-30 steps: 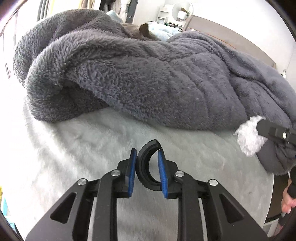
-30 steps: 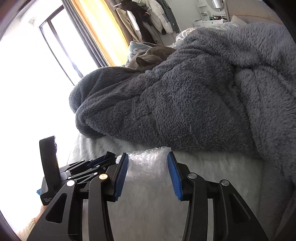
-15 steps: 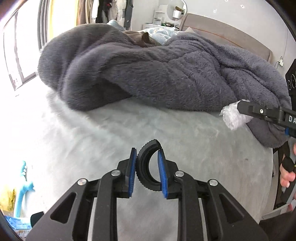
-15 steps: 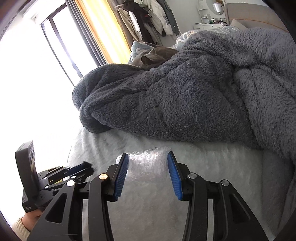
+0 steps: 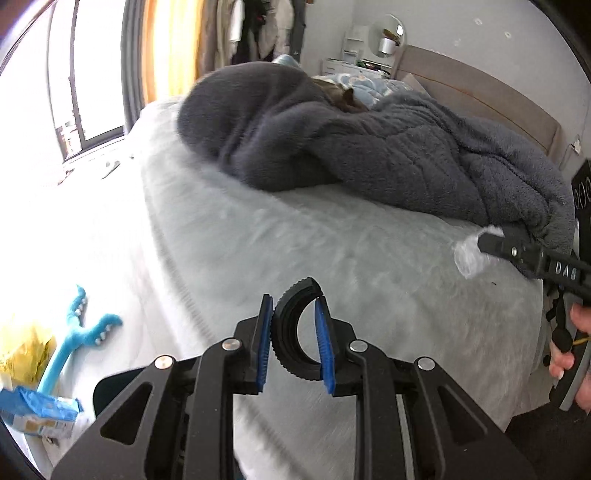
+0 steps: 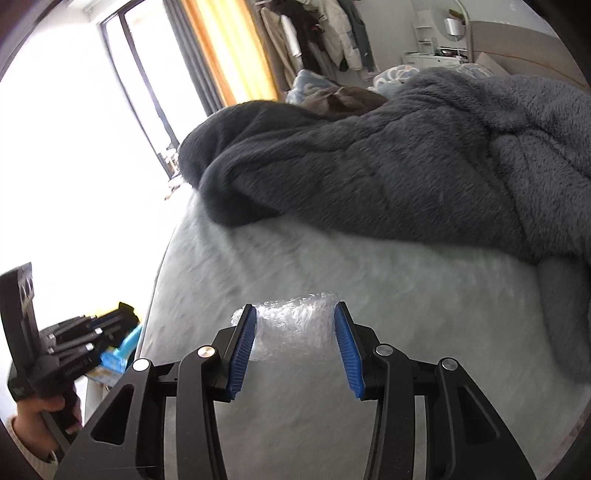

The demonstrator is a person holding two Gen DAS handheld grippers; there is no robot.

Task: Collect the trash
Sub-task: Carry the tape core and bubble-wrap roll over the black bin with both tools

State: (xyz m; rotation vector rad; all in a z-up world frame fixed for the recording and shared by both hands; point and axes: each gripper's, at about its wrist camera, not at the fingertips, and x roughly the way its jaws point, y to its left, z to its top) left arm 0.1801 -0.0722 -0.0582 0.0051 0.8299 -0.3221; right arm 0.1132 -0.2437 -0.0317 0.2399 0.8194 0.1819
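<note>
Left gripper (image 5: pixel 293 334): black frame, blue ribbed pads closed tight on a black ring (image 5: pixel 291 332), a short plastic band with a knurled outer rim, open arc facing upper right. It sits at lower centre of the left wrist view, held above the bed.

Right gripper (image 6: pixel 295 341): same build, pads partly closed and pressing both sides of a wad of bubble wrap (image 6: pixel 295 325), clear, crinkled, bulging between and past the pads at lower centre of the right wrist view. In the left wrist view the same wad shows as a white crumple at the right edge, at the tip of the right gripper, with a hand (image 5: pixel 570 343) on its handle below.

Bed (image 5: pixel 332 258): pale grey-green short-pile cover, smooth, filling mid-frame. Blanket (image 6: pixel 388 166): dark grey fleece, thick, quilted in diagonal seams, heaped across the upper half of both views. Brown bundle partly buried at its top; cannot identify.

Room: padded beige headboard (image 5: pixel 480 96) at upper right, bright window (image 5: pixel 74 92) and yellow curtain (image 6: pixel 229 55) at upper left, hanging clothes (image 6: pixel 321 33) at top. Floor, lower left of the left wrist view: blue plush toy (image 5: pixel 74 339), blue packet (image 5: pixel 40 410).
</note>
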